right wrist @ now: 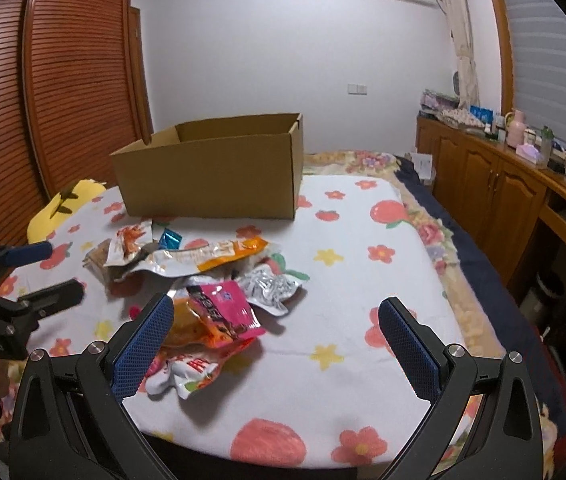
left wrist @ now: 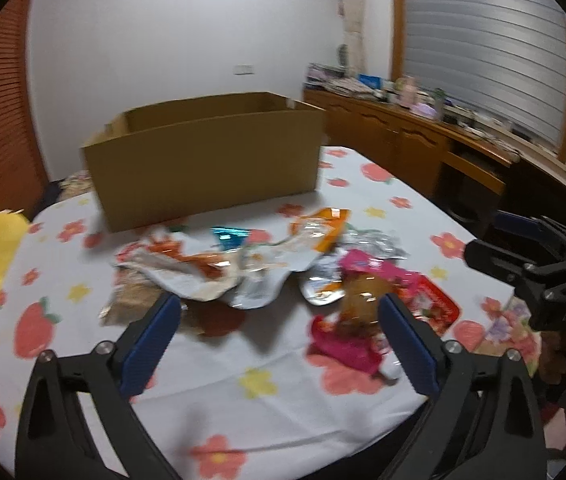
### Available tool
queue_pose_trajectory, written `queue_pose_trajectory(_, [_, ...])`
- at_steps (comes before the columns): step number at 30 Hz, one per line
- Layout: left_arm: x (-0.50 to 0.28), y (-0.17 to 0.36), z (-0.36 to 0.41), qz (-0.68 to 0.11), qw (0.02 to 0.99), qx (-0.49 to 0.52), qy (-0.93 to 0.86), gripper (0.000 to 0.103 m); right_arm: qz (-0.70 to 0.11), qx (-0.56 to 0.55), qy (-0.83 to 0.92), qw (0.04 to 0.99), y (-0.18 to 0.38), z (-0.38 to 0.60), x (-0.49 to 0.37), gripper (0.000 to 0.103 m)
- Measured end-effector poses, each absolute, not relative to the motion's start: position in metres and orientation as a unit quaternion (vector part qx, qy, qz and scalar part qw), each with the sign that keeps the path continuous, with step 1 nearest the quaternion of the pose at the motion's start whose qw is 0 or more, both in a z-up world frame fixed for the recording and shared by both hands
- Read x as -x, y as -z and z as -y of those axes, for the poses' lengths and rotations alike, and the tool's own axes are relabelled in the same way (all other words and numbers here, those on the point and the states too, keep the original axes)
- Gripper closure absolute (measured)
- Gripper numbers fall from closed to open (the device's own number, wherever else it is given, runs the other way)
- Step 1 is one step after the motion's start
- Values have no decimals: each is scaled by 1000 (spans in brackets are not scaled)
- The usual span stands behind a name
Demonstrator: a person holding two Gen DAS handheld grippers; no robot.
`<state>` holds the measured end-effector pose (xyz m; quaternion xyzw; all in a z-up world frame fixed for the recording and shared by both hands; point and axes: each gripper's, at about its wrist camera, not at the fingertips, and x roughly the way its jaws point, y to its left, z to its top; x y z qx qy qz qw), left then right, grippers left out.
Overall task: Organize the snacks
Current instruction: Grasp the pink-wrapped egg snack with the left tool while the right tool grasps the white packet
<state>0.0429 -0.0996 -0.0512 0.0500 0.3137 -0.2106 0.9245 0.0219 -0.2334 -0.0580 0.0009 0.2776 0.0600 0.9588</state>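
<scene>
A heap of snack packets lies on the flowered sheet (right wrist: 363,248), in front of an open cardboard box (right wrist: 211,172). It holds a pink packet (right wrist: 225,312), a silver foil packet (right wrist: 273,286), a long orange-and-white packet (right wrist: 219,254) and a small blue packet (right wrist: 171,239). My right gripper (right wrist: 277,306) hovers open just right of the heap, its left finger beside the pink packet. My left gripper (left wrist: 279,304) is open above the near side of the heap (left wrist: 243,264), with nothing pressed between its pads. The box (left wrist: 203,164) stands behind it. The pink packet (left wrist: 347,344) lies by the left gripper's right finger.
A yellow cushion (right wrist: 63,204) sits at the sheet's left edge. A louvred wooden wardrobe (right wrist: 63,80) stands at the left and a cluttered wooden cabinet (right wrist: 483,184) at the right. Bare sheet lies to the right of the heap. Each gripper shows in the other's view: left gripper (right wrist: 59,270), right gripper (left wrist: 491,236).
</scene>
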Motion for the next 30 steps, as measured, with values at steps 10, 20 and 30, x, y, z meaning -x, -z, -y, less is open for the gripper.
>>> queue_pose_trajectory(10, [-72,71,143,-385,870,-76,298,40,-291,-4,-74,954,61,240,-21,3])
queue_pose_trajectory(20, [-82,81,164,-419,838,-116,331,39,-295,-8,-75,953,65,243,-21,3])
queue_pose_trajectory(30, [-79,88,160,-422,832,-108,343,60,-313,-14,-86,946,72,244,-26,6])
